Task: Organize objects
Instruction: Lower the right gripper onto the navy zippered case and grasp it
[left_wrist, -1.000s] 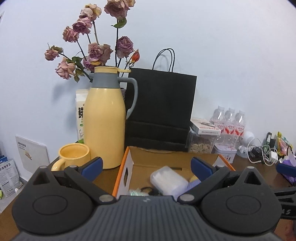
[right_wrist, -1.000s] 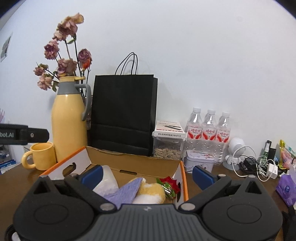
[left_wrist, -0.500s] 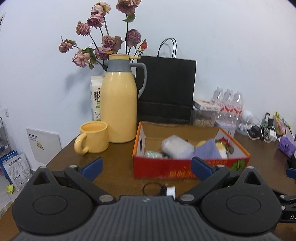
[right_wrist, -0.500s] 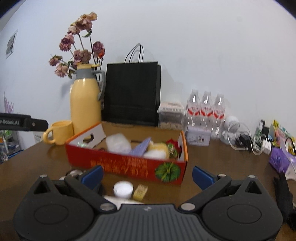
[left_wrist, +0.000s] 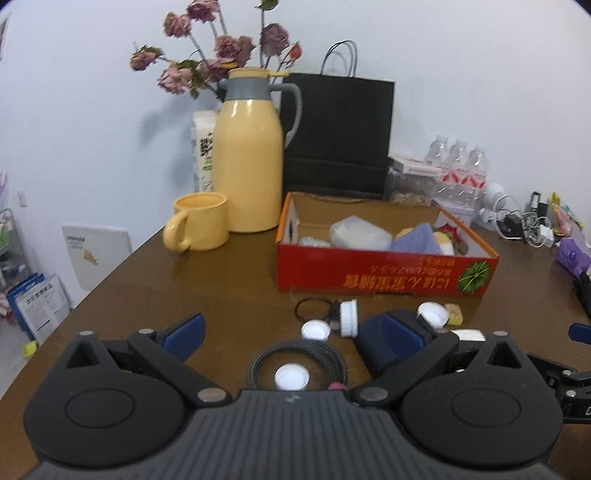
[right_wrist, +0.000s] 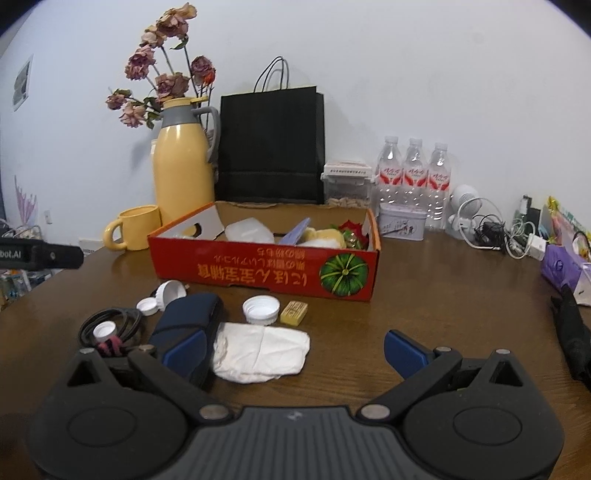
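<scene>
Above the brown table (right_wrist: 443, 314), I hold both grippers (left_wrist: 291, 332) (right_wrist: 295, 350) spread wide and empty, near the red box (right_wrist: 258, 273).

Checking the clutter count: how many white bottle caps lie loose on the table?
4: one inside the black coil, one beside it, one tilted behind the navy pouch, one by the yellow block.

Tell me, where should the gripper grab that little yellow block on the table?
Grip the little yellow block across its two long sides, coming straight down from above. It lies flat, too low to catch from the side. The white cap sits close on its left, so the fingers should probably avoid that end.
</scene>
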